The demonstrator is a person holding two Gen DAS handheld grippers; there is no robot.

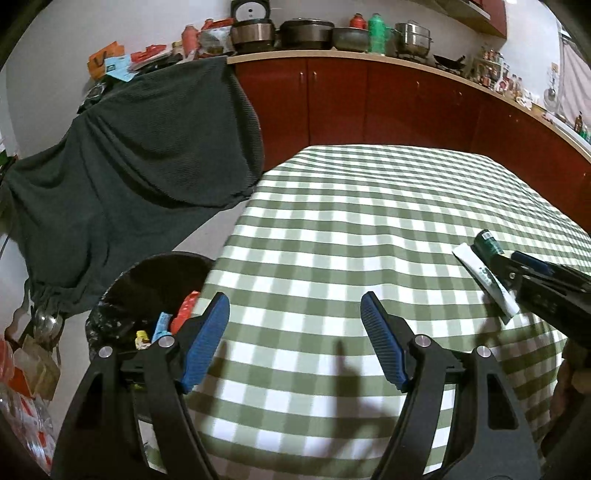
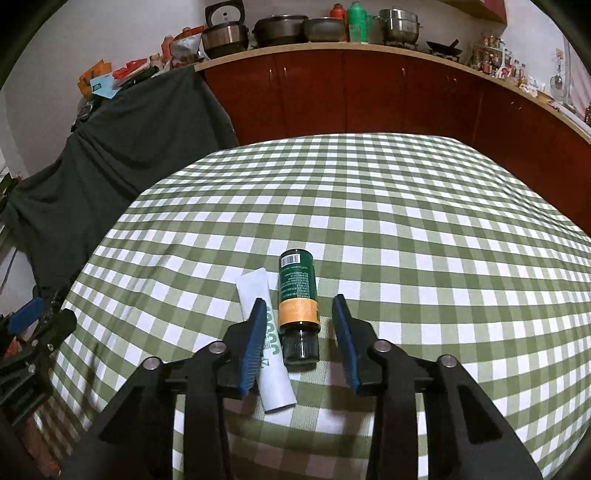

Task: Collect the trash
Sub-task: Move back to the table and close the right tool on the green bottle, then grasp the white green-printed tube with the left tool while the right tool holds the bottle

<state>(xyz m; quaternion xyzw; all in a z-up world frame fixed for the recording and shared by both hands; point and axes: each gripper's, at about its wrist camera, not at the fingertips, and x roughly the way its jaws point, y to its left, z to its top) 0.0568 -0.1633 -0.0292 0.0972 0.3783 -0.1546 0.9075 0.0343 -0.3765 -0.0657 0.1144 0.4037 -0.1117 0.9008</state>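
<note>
Right gripper (image 2: 300, 339), black-armed with blue ribbed pads, jaws partly apart and straddling a dark green bottle (image 2: 297, 291) without pressing on it; no frame shows contact between pads and bottle. Bottle: lying on its side on the checked tablecloth (image 2: 424, 221), black cap toward the camera, orange band above the cap, barcode at the far end. White tube (image 2: 264, 332): lying just beside the bottle on its left, partly under the gripper's left pad, green lettering showing. Both items sit toward the near edge of the table, well clear of the far edge. Left gripper (image 1: 295, 339): jaws spread wide, nothing between them, hovering over the table's left edge. Left wrist view only: a black trash bin (image 1: 110, 299) on the floor against that edge, holding red, blue and yellow wrappers (image 1: 166, 321); the right gripper shows at the far right over the tube and bottle. Right wrist view only: bottle label and cap in full. Both views: dark cloth (image 1: 140, 155) draped at left, red cabinets (image 1: 369, 99) behind, pots (image 1: 306, 33) on the counter.
</note>
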